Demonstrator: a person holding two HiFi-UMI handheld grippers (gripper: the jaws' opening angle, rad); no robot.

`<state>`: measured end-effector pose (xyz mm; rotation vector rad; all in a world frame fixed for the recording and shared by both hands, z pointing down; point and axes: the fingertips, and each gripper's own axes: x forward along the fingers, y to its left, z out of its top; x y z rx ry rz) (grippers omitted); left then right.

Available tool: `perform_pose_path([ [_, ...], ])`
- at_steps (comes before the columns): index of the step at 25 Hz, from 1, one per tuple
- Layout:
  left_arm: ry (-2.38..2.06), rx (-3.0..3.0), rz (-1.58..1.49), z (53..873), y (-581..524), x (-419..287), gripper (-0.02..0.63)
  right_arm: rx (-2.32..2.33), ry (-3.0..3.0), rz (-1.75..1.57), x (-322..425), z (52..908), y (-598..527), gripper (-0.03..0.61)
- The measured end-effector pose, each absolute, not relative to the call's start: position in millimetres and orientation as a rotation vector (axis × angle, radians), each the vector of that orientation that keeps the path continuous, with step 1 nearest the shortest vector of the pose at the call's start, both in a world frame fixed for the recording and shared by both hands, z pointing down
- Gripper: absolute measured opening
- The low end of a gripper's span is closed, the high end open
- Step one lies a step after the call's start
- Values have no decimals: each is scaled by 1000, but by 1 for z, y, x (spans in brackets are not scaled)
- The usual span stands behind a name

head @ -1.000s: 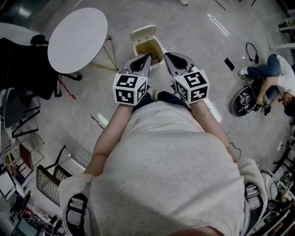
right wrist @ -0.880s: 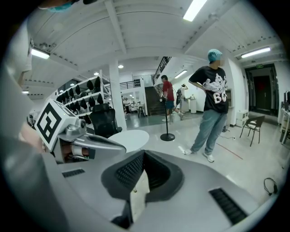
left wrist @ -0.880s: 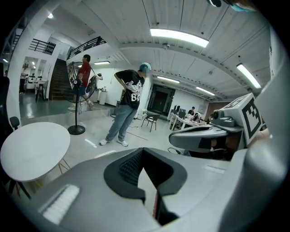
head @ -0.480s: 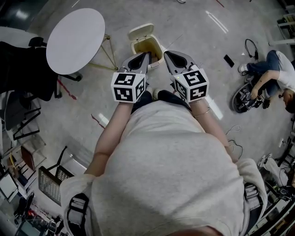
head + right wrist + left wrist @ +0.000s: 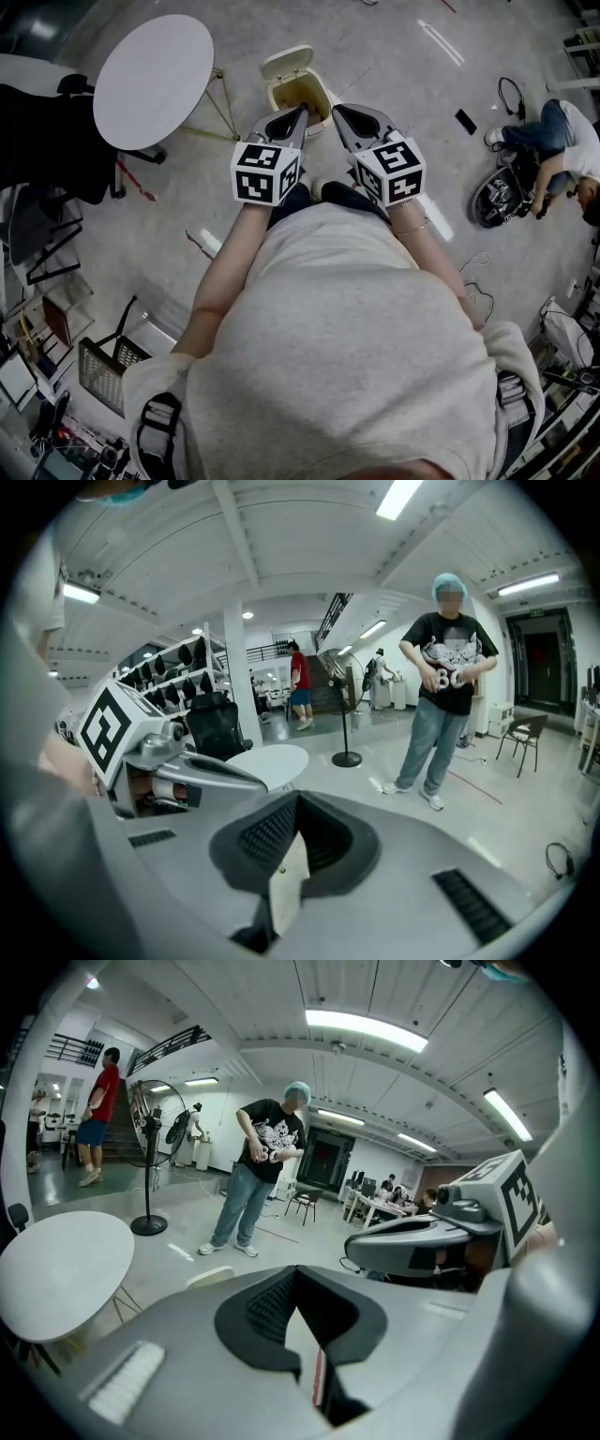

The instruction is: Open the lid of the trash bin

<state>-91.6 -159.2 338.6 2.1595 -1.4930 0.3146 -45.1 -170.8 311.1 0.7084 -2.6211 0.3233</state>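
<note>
A cream trash bin [image 5: 281,92] stands on the concrete floor, its lid [image 5: 286,62] tipped up at the far side and the inside showing. My left gripper [image 5: 301,112] and right gripper [image 5: 337,110] hover side by side just in front of the bin, above its near rim. Both are shut with nothing between the jaws. In the left gripper view my left gripper [image 5: 298,1274] points level into the room, and a sliver of the lid [image 5: 211,1276] shows over it. The right gripper [image 5: 295,803] also points level, with the left gripper [image 5: 246,778] beside it.
A round white table [image 5: 155,80] stands left of the bin. Dark chairs [image 5: 47,141] sit further left. A person [image 5: 562,141] crouches by equipment on the floor at the right. A standing person [image 5: 258,1171] and a floor fan [image 5: 150,1162] are beyond the bin.
Both grippers hold nearly the same place; the left one drifted slightly right. The bin lid stays up. The crouching person at the right shifted.
</note>
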Motion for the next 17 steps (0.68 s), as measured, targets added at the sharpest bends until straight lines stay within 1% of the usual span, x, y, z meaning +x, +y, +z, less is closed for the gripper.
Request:
perform_pose_path([
  [8, -1442, 2130, 247, 342, -155, -87, 5, 698, -2615, 353, -42, 318, -168, 7],
  [17, -1452, 2128, 272, 345, -153, -91, 5, 719, -2606, 368, -41, 318, -168, 8],
])
